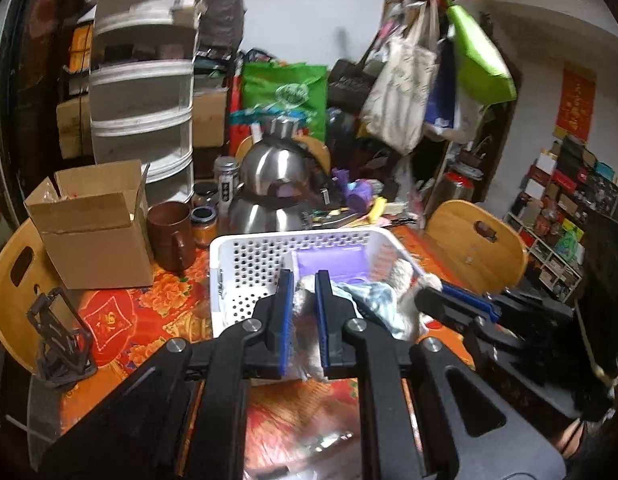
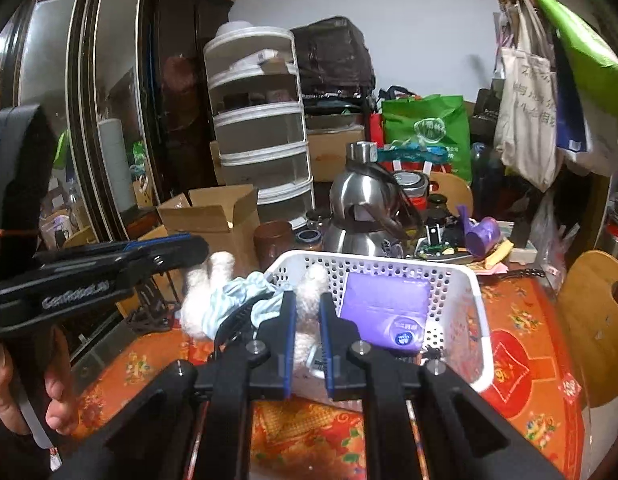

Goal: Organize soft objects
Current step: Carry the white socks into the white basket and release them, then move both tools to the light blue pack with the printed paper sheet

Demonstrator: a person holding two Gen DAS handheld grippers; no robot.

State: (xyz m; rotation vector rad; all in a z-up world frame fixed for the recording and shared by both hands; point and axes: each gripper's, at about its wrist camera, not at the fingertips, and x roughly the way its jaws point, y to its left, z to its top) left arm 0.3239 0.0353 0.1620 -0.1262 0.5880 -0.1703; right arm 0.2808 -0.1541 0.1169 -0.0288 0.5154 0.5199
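Both grippers, left gripper [image 1: 303,304] and right gripper [image 2: 307,320], clench the plush toy [image 2: 197,296] at centre frame above the white basket [image 2: 461,280]; uneven release could drape it over the rim.

table [image 1: 121,316] bears basket [image 1: 245,256], box [image 1: 93,224], kettle [image 1: 271,184]

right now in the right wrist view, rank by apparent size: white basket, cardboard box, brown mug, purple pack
Largest to smallest as they look:
1. white basket
2. cardboard box, though it sits farther back, so its true size next to the basket is unsure
3. purple pack inside the basket
4. brown mug
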